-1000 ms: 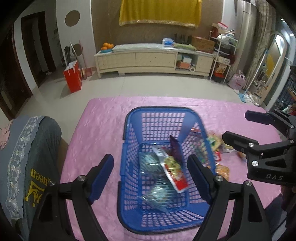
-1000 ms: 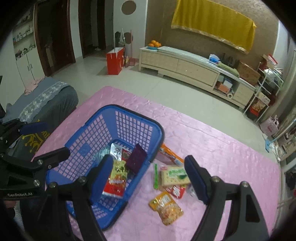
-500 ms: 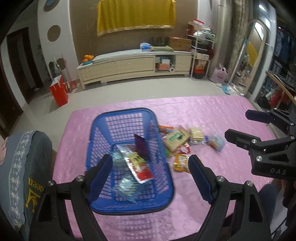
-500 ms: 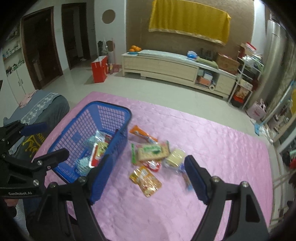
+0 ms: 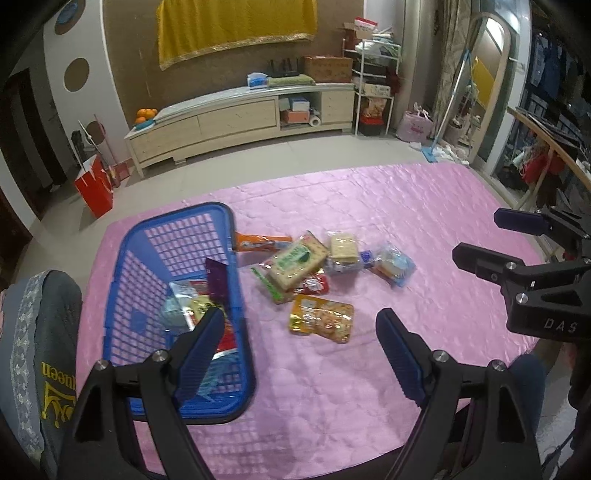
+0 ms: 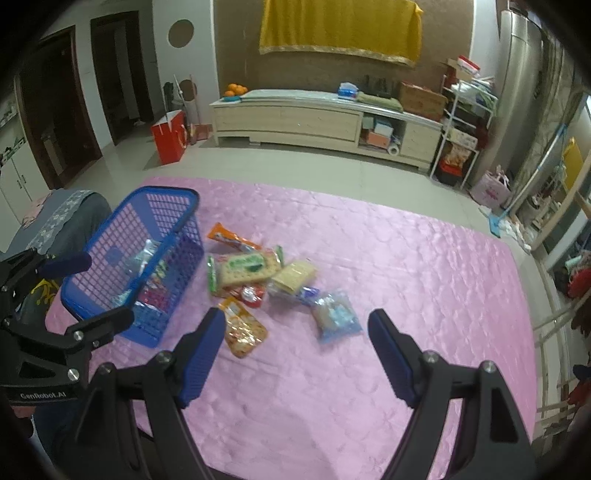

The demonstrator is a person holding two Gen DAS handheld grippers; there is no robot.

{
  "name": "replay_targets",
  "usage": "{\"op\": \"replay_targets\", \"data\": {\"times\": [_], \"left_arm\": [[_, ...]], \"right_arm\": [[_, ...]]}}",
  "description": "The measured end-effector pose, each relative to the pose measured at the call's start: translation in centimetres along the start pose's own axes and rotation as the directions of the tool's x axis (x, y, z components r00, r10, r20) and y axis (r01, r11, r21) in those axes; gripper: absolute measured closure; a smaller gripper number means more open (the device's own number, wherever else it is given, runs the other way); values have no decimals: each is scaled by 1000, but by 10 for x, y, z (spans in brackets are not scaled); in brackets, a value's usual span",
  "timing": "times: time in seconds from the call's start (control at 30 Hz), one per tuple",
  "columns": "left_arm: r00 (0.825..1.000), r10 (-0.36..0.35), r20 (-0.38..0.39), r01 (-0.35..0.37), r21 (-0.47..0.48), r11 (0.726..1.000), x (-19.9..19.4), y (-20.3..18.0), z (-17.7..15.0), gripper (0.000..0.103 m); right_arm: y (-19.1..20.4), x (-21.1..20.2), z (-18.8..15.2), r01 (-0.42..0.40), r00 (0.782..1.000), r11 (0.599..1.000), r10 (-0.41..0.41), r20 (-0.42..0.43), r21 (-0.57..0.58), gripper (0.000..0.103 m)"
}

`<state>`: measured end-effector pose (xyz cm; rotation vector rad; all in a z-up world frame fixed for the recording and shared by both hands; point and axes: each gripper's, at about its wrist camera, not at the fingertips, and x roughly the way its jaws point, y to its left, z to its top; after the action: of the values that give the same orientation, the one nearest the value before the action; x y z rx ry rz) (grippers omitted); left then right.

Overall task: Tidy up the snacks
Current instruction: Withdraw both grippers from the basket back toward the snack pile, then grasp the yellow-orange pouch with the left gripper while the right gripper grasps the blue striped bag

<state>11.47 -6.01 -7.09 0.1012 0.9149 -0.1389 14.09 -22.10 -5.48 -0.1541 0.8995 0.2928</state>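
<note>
With both my tools (image 5: 297, 341) (image 6: 295, 341) open and empty, several snacks fill the blue basket (image 5: 225, 236); loose packets (image 5: 320, 320) beside it remain.

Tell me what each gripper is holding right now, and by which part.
Nothing is held. The left gripper and the right gripper both stand open above the pink tablecloth, with no snack packet between their fingers.

a home living room: a long low tv cabinet (image 6: 325, 118) bearing a plate of oranges (image 6: 235, 89), a yellow cloth (image 6: 340, 29) hung on the wall, tiled floor (image 6: 295, 166), dark wooden doors (image 6: 55, 110), cluttered shelving rack (image 6: 465, 122).
</note>
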Motion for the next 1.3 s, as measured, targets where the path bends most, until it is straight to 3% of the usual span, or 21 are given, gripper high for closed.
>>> {"op": "replay_targets", "data": {"times": [0.5,0.77,0.83,1.03,1.3], "left_arm": [[986,0,-167,-18,-105,994,75,-29,-10,21],[960,52,-275,-112,-205,972,124,-23,-16,21],[962,103,-254,-152,-183,971,130,-27,-14,21],[951,17,-310,-112,-294,949,158,-26,-12,21],[932,7,-363,-159,-390,907,185,-12,-22,21]], "right_arm": [[-47,54,-28,-26,996,999,30,-87,41,20],[-64,98,-33,-36,989,998,42,-139,46,20],[-67,110,-35,-38,987,998,43,-153,41,20],[-75,134,-36,-45,983,998,52,-175,40,20],[-86,157,-35,-62,980,998,66,-187,28,20]]}}
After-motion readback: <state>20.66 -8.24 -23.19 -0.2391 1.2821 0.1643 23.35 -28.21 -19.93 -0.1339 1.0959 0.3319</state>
